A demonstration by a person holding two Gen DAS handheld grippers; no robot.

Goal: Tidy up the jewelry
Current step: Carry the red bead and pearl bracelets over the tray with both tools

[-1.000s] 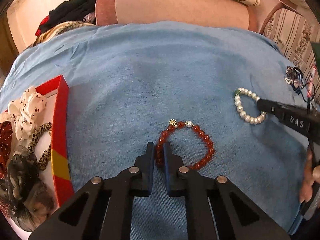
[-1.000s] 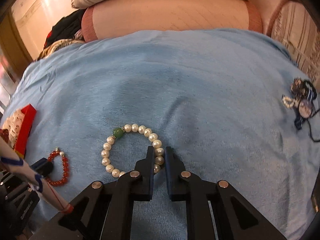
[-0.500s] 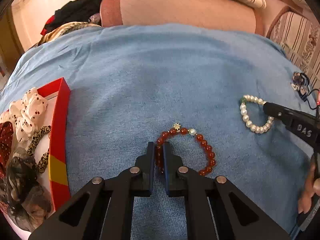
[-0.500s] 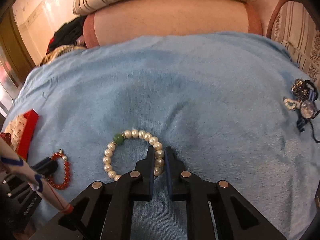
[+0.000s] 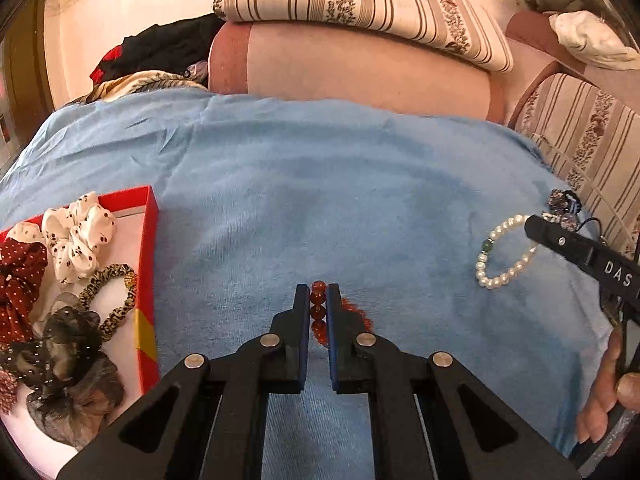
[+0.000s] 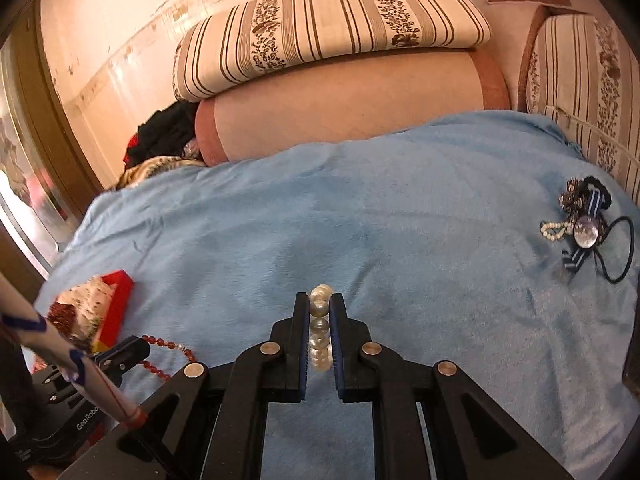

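Observation:
My left gripper point(image 5: 318, 298) is shut on a red bead bracelet point(image 5: 318, 314) and holds it lifted above the blue blanket point(image 5: 320, 208); the loop hangs behind the jaws. My right gripper point(image 6: 320, 306) is shut on a white pearl bracelet point(image 6: 320, 332), also lifted; in the left wrist view the pearl bracelet point(image 5: 500, 264) hangs from the right gripper's tip point(image 5: 538, 230). In the right wrist view the red bracelet point(image 6: 168, 354) hangs from the left gripper point(image 6: 128, 350).
A red-rimmed tray point(image 5: 146, 264) at the left holds several scrunchies point(image 5: 76, 236). Hair ties and a brooch-like bow point(image 6: 584, 228) lie at the blanket's right. Striped cushions point(image 5: 360, 8) and a bolster point(image 5: 360, 76) stand behind.
Both grippers have risen and tilted up with their bracelets, lifting them off the blanket; the bracelets now hang from the jaws instead of lying flat.

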